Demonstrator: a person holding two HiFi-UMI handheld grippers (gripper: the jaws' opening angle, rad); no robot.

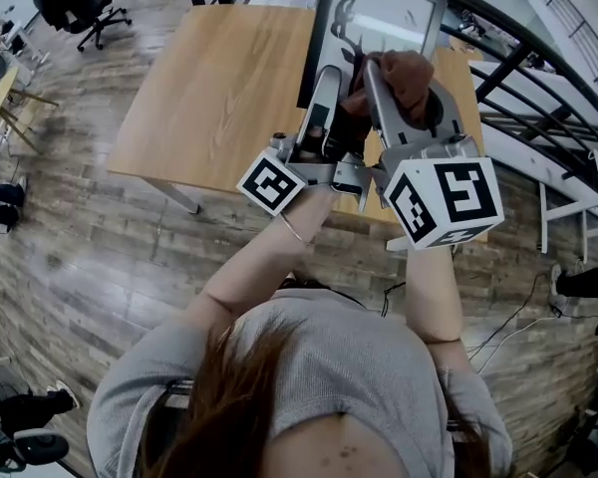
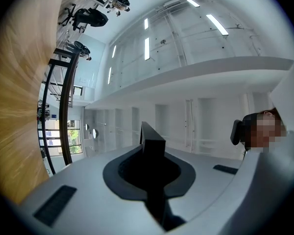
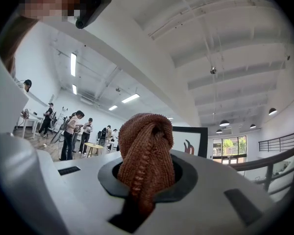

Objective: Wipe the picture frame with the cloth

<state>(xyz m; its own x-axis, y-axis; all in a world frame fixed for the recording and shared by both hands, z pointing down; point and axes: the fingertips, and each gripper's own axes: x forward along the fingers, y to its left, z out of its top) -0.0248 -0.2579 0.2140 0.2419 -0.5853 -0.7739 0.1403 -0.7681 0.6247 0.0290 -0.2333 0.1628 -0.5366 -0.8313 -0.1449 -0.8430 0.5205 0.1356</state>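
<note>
Picture frame (image 1: 379, 13) had a black border and a white print with a dark animal figure. It stood upright over the far side of the wooden table (image 1: 219, 88), its black edge clamped in the closed left gripper (image 2: 152, 148). Right gripper (image 3: 146, 173) pinched a bunched rust-brown knitted cloth (image 1: 404, 68) near the frame's lower part; contact could not be judged.
</note>
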